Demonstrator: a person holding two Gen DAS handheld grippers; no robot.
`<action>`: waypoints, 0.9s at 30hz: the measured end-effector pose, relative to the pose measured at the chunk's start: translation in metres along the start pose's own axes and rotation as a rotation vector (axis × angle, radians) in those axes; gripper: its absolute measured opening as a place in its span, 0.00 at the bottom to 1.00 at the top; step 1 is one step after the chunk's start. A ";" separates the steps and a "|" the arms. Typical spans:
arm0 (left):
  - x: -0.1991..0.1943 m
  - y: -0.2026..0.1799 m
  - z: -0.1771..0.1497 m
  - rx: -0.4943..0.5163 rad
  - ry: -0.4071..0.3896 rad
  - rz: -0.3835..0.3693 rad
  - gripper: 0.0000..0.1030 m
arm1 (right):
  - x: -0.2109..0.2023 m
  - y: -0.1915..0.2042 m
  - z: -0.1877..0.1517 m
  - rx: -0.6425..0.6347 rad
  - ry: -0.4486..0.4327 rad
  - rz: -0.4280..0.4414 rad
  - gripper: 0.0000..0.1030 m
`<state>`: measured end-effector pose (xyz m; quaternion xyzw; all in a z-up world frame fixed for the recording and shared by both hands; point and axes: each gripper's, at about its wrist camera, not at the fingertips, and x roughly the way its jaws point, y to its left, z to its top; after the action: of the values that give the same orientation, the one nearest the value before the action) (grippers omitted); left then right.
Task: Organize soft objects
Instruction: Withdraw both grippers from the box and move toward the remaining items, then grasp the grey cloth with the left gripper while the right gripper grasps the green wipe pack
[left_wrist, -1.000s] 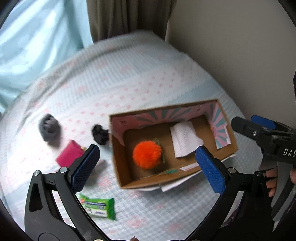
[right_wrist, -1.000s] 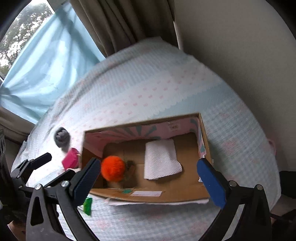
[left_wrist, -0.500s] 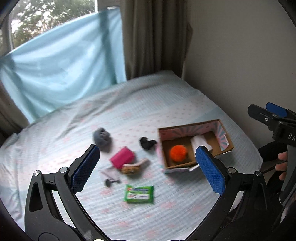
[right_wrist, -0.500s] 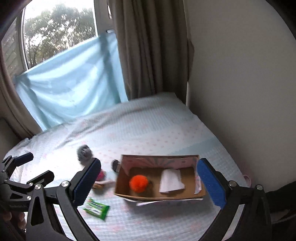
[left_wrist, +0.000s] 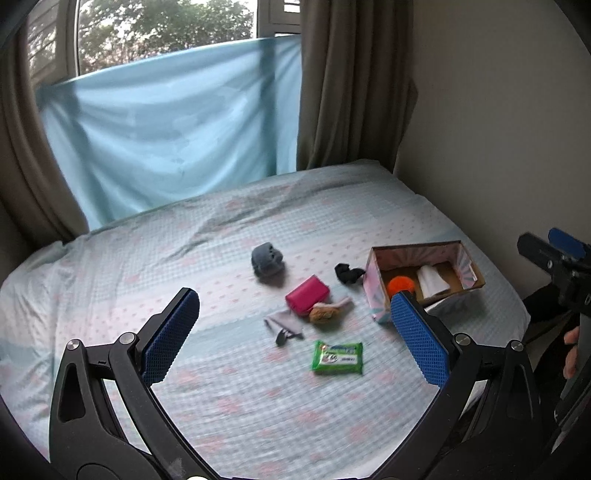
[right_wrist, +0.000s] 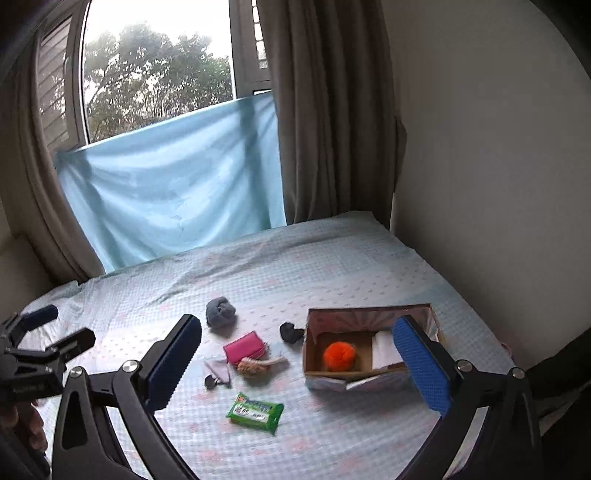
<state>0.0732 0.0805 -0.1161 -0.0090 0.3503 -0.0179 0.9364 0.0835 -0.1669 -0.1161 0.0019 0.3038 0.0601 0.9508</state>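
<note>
Both claws have pulled far back from the cardboard box (right_wrist: 369, 341) since a second ago, so the whole bed (left_wrist: 258, 406) now shows. Inside the box lie an orange pom-pom (right_wrist: 338, 355) and a folded white cloth (right_wrist: 384, 349). Just left of the box sits a black fabric scrap (right_wrist: 290, 333). Further left lie a pink pouch (right_wrist: 245, 347), a tan fuzzy item (right_wrist: 253, 365) touching it, a grey rolled bundle (right_wrist: 220, 312), a pale cloth (right_wrist: 218, 369) and a green wipes packet (right_wrist: 255, 412). The left claw (left_wrist: 295, 336) and right claw (right_wrist: 303, 363) both hover above the bed, fingers spread wide apart, holding nothing. A blue sheet (right_wrist: 173, 184) hangs across the window (right_wrist: 155, 74).
</note>
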 end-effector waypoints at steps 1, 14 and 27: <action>-0.001 0.010 -0.003 -0.005 0.006 -0.011 1.00 | 0.000 0.007 -0.003 0.000 0.014 0.001 1.00; 0.060 0.076 -0.031 -0.017 0.137 -0.094 1.00 | 0.040 0.075 -0.054 0.027 0.132 0.048 1.00; 0.203 0.086 -0.055 -0.092 0.378 -0.149 0.96 | 0.172 0.091 -0.124 -0.206 0.395 0.165 1.00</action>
<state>0.1921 0.1577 -0.2933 -0.0741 0.5187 -0.0725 0.8487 0.1404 -0.0609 -0.3130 -0.0820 0.4751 0.1677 0.8599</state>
